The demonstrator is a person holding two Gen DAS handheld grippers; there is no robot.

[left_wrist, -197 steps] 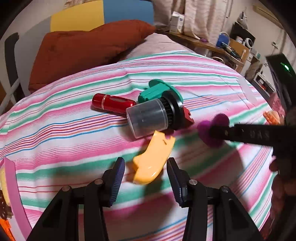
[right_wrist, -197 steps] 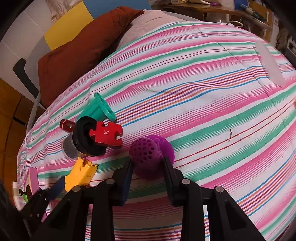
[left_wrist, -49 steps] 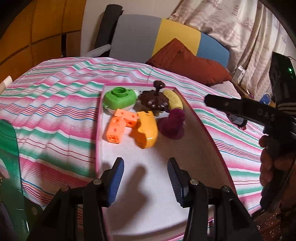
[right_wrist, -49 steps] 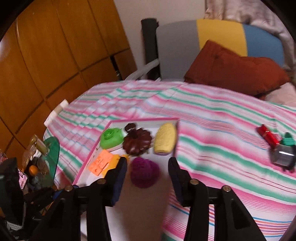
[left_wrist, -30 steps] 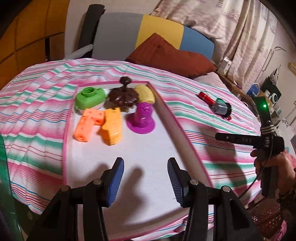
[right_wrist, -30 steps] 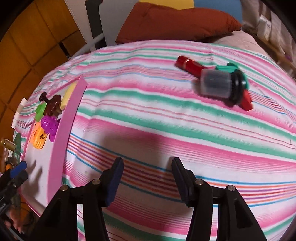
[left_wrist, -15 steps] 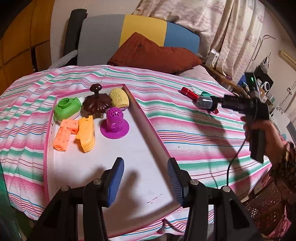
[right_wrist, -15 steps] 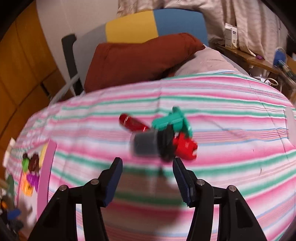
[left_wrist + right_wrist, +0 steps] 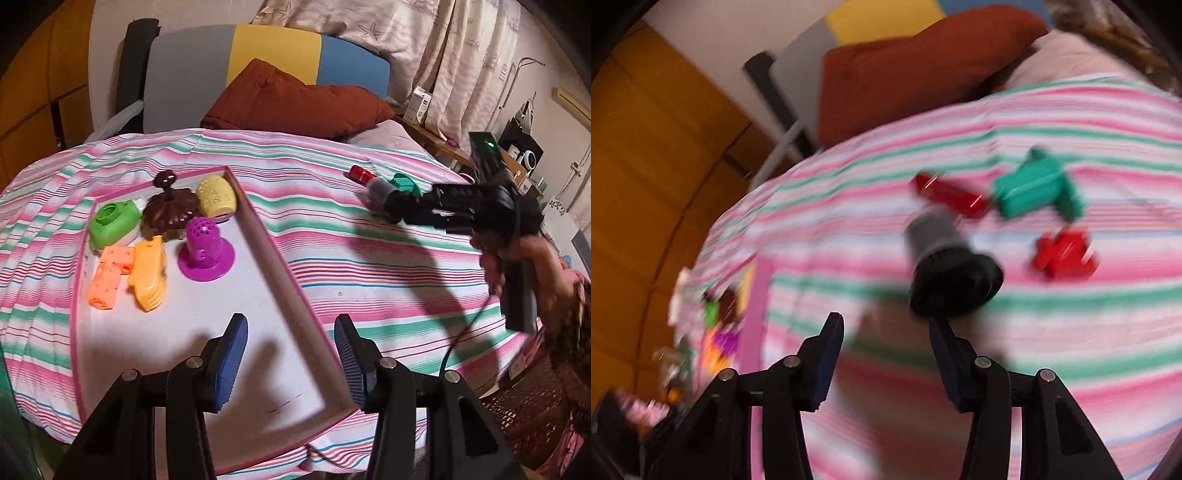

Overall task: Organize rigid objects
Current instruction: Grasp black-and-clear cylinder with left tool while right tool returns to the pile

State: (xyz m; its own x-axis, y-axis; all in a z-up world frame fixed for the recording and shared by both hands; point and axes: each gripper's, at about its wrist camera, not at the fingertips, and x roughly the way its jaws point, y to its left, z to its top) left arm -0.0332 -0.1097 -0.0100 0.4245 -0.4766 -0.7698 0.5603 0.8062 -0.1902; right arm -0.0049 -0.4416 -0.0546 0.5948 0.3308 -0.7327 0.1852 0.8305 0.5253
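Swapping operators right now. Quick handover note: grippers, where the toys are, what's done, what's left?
Left gripper: open, empty, over the near end of the pink-rimmed tray.
Right gripper: open, empty, at the loose pile on the striped bedspread; that view is blurred.
Done, in the tray: green piece, brown piece, yellow block, purple plunger toy, orange blocks, orange-yellow piece.
Left on the bedspread: grey-and-black cylinder, red tube, teal piece, red puzzle piece.

A striped bed [image 9: 369, 266] carries a pink-rimmed tray [image 9: 280, 266], red cylinder [image 9: 360, 173], grey-black jar [image 9: 945, 266], teal piece [image 9: 1034, 186] and red puzzle piece [image 9: 1063, 254].
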